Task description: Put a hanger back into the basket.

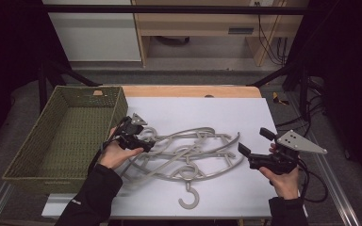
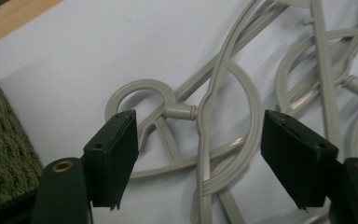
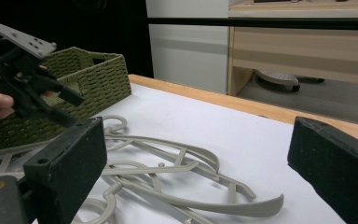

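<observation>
Grey hangers [image 1: 188, 153]: a tangled pile between both grippers
Left gripper [image 2: 198, 154]: jaws wide open over one hook, holding nothing
Right gripper [image 1: 254, 147]: wide open, empty, beside the pile

Left tool [image 1: 139, 137] hides part of the hangers [image 1: 188, 153].

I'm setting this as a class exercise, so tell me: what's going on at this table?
A person holds tongs in each hand over a tangled pile of grey hangers on a white sheet. The left tongs, jaws open, hang over a hanger's hook end near the green woven basket. The right tongs, also open, hover at the pile's right. Nothing is gripped yet.
</observation>
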